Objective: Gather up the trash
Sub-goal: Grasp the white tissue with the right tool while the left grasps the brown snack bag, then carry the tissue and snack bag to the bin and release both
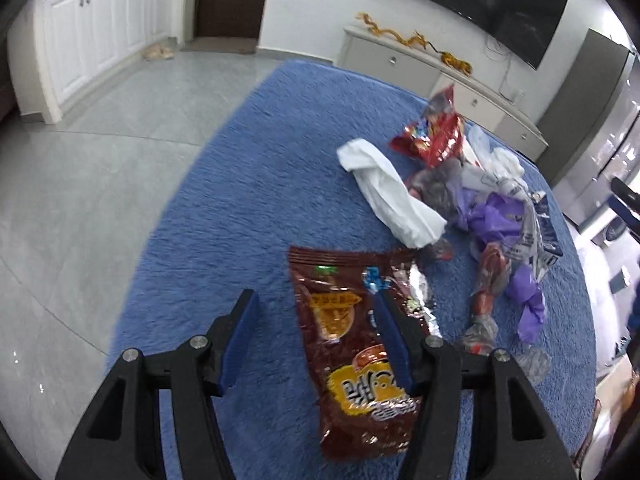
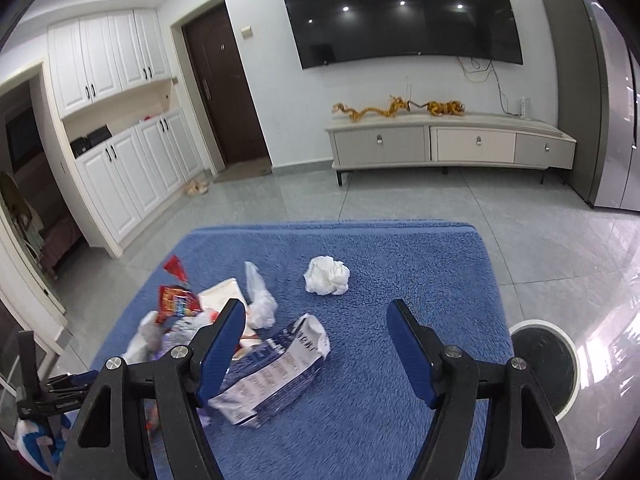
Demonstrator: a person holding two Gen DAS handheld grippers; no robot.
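Your left gripper [image 1: 316, 300] hangs with its blue-padded jaws apart over a crinkled brown foil snack bag [image 1: 352, 360] lying flat near the edge of the fuzzy blue carpet [image 1: 248, 200], nothing clasped. Only that view shows the twisted white tissue [image 1: 390, 196]. Your right gripper [image 2: 316, 312] is likewise released and empty; its view alone shows a crumpled blue-and-white printed packet [image 2: 276, 376] and a balled white tissue [image 2: 327, 275] mid-carpet

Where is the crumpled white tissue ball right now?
Right wrist view: the tissue ball lies alone on the blue rug, beyond the open right gripper.
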